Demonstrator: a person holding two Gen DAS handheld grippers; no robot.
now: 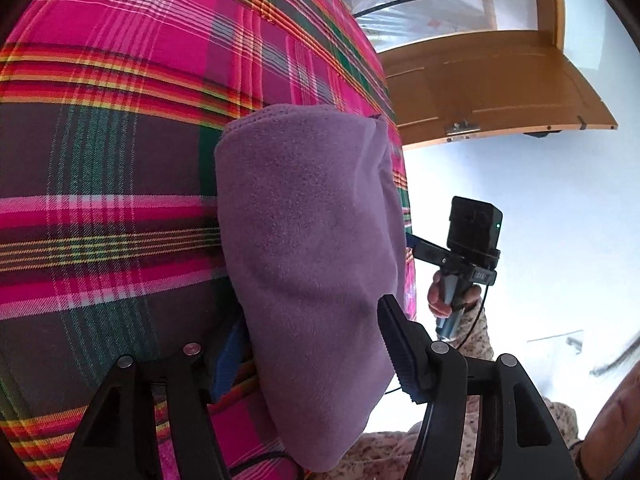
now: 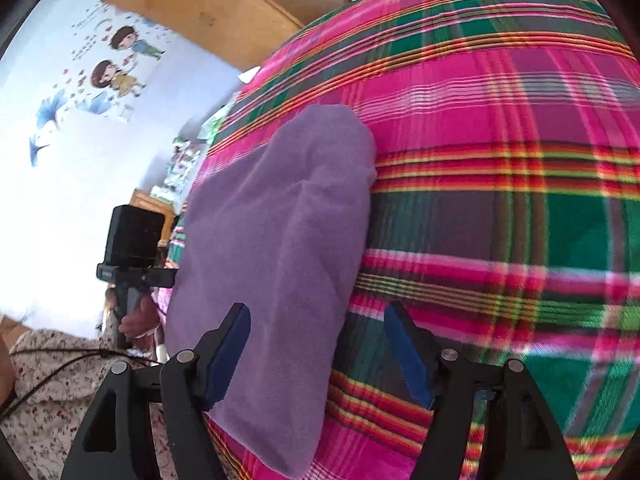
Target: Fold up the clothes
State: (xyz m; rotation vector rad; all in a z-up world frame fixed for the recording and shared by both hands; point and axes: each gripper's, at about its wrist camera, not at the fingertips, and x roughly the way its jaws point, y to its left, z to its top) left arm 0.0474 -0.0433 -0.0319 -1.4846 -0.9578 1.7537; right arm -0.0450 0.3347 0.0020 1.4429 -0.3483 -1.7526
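Note:
A folded purple fleece cloth [image 1: 304, 240] lies on a pink, green and red plaid bedspread [image 1: 120, 140]. My left gripper [image 1: 312, 320] straddles the cloth's near end. Its right finger [image 1: 400, 352] stands beside the fabric, and its left blue pad [image 1: 230, 356] is half hidden behind it. The jaws stand wide, not squeezing. In the right wrist view the same cloth [image 2: 276, 240] lies on the bedspread [image 2: 500, 200]. My right gripper [image 2: 318, 308] is open over the cloth's near right edge, its left finger [image 2: 230, 344] above the fabric and its right finger [image 2: 406, 354] over bare plaid.
A wooden door [image 1: 480, 80] and a white wall lie beyond the bed's edge. The other gripper and the hand holding it [image 1: 460, 264] are at the right. A wall with cartoon stickers [image 2: 116, 60], a wooden board [image 2: 192, 8], clutter [image 2: 180, 168] and a floral sleeve [image 2: 60, 380] are at the left.

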